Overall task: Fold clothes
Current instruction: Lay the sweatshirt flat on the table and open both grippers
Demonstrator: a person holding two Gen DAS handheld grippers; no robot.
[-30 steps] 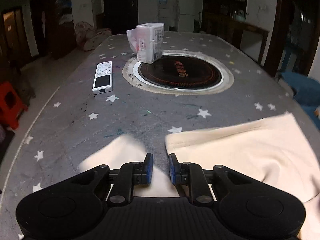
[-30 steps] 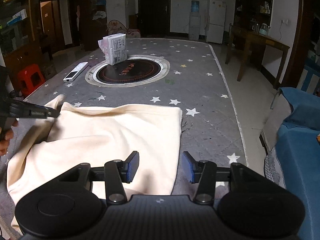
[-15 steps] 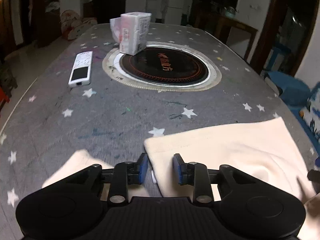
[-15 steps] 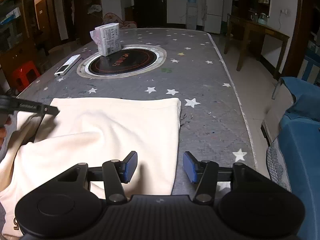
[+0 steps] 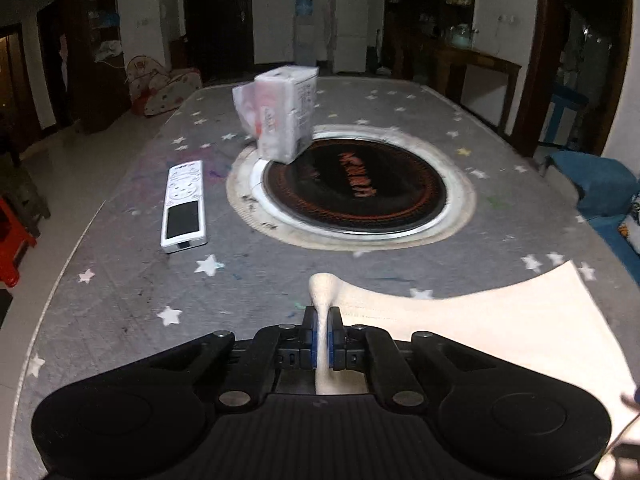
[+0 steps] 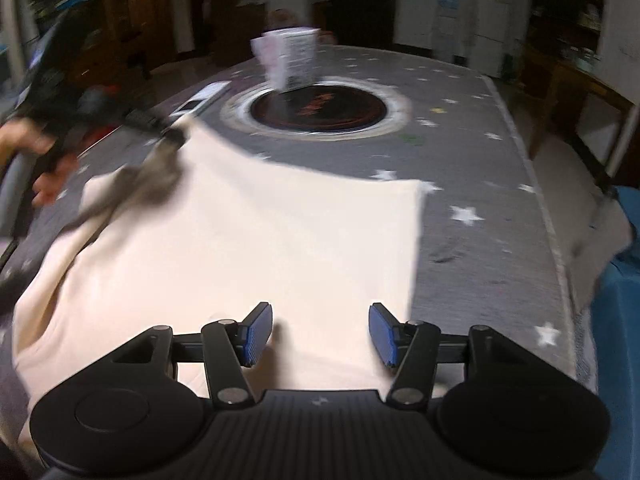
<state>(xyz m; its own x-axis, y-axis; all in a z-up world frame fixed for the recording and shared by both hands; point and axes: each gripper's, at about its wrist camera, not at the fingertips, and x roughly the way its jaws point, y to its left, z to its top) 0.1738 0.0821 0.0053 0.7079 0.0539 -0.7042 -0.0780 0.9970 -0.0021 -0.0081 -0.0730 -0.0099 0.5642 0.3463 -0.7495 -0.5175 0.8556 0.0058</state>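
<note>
A cream garment [image 6: 256, 240] lies spread on the grey star-patterned table [image 6: 480, 160]. My left gripper [image 5: 322, 330] is shut on the garment's far left corner [image 5: 322, 292], and cloth bulges out past its fingertips. The garment stretches off to the right in the left wrist view [image 5: 500, 328]. In the right wrist view the left gripper [image 6: 168, 136] shows blurred at that raised corner. My right gripper [image 6: 320, 334] is open, its blue pads [image 6: 256, 332] just above the garment's near edge, holding nothing.
A round black cooktop [image 5: 354, 188] is set in the table's middle, with a white wrapped pack [image 5: 284, 120] at its far left rim. A white remote [image 5: 185, 206] lies to its left. A blue seat [image 6: 616, 320] stands off the table's right edge.
My left gripper has shut on the garment's corner and pulled it up and forward. My right gripper has moved left over the garment's near edge and stays open.
</note>
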